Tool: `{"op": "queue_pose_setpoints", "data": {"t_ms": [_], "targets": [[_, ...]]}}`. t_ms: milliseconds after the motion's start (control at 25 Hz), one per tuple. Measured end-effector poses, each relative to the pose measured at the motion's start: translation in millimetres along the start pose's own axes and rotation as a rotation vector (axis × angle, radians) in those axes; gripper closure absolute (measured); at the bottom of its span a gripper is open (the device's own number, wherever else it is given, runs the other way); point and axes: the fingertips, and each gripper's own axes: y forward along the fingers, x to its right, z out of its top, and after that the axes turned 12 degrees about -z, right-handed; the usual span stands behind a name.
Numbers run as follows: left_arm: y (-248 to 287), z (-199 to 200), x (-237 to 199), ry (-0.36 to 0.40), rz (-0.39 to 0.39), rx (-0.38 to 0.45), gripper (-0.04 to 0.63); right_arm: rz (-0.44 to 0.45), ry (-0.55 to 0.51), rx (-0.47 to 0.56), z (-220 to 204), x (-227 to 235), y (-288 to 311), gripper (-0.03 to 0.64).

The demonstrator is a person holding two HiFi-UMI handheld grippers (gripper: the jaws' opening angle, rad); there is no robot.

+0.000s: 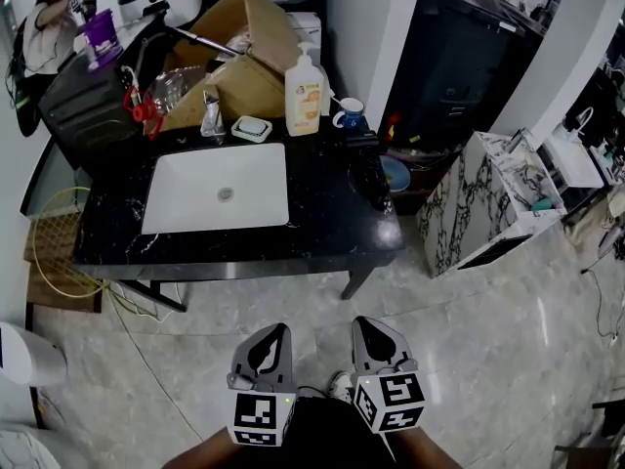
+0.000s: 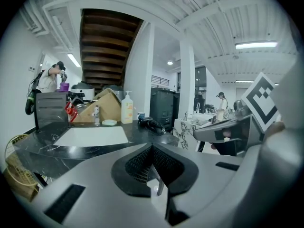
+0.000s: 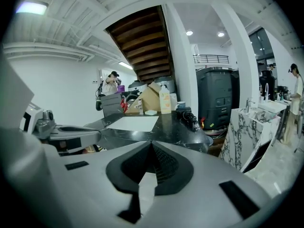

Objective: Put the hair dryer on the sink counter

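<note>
- The hair dryer (image 1: 372,176) lies on the black sink counter (image 1: 322,228), to the right of the white sink (image 1: 218,189) and near the counter's right edge.
- A soap bottle (image 1: 304,94) and a mug (image 1: 350,115) stand behind the sink's right corner; a cardboard box (image 1: 239,66) sits behind the sink.
- Your left gripper (image 1: 276,332) and right gripper (image 1: 366,325) hang side by side over the floor, well apart from the sink, jaws pressed together with nothing between them.

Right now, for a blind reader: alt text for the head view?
A black hair dryer lies on the right end of a black sink counter, beside its white basin. The left gripper and right gripper hang shut and empty over the floor.
</note>
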Motion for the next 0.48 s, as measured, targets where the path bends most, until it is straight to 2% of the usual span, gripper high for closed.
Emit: {"op": "queue_pose_setpoints", "data": {"t_ms": [480], "targets": [[-5, 8, 14, 0.018, 0.028, 0.030, 0.588, 0.047, -0.022, 0.032, 5, 0, -12, 0.601]]}}
